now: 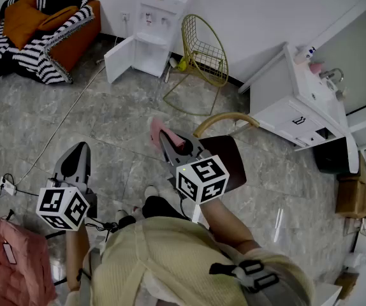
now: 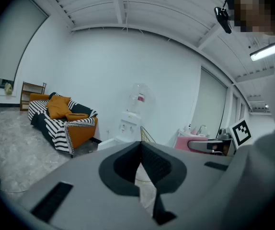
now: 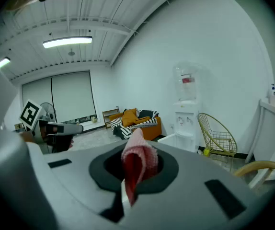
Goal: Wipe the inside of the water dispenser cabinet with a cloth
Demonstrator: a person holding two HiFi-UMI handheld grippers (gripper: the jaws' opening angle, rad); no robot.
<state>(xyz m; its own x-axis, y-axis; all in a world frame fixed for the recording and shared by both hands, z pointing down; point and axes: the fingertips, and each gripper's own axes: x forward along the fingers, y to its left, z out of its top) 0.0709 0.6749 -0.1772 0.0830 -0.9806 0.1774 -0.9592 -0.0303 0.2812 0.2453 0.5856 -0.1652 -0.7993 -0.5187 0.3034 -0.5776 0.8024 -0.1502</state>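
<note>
A white water dispenser (image 1: 158, 23) stands against the far wall, its lower cabinet door (image 1: 120, 58) swung open to the left. It also shows small in the left gripper view as the dispenser (image 2: 130, 123) and in the right gripper view as the dispenser (image 3: 186, 123). My right gripper (image 1: 161, 135) is held in mid-air, far from the dispenser, shut on a folded pink cloth (image 1: 157, 132); the cloth (image 3: 136, 164) sticks up between the jaws. My left gripper (image 1: 76, 155) hangs lower left, shut, holding nothing.
A yellow wire chair (image 1: 203, 53) stands right of the dispenser. An orange sofa with striped blankets (image 1: 39, 27) is at the far left. A white cabinet with a sink (image 1: 301, 101) is at right, a wooden chair (image 1: 224, 142) just ahead, and a cable (image 1: 62, 123) crosses the marble floor.
</note>
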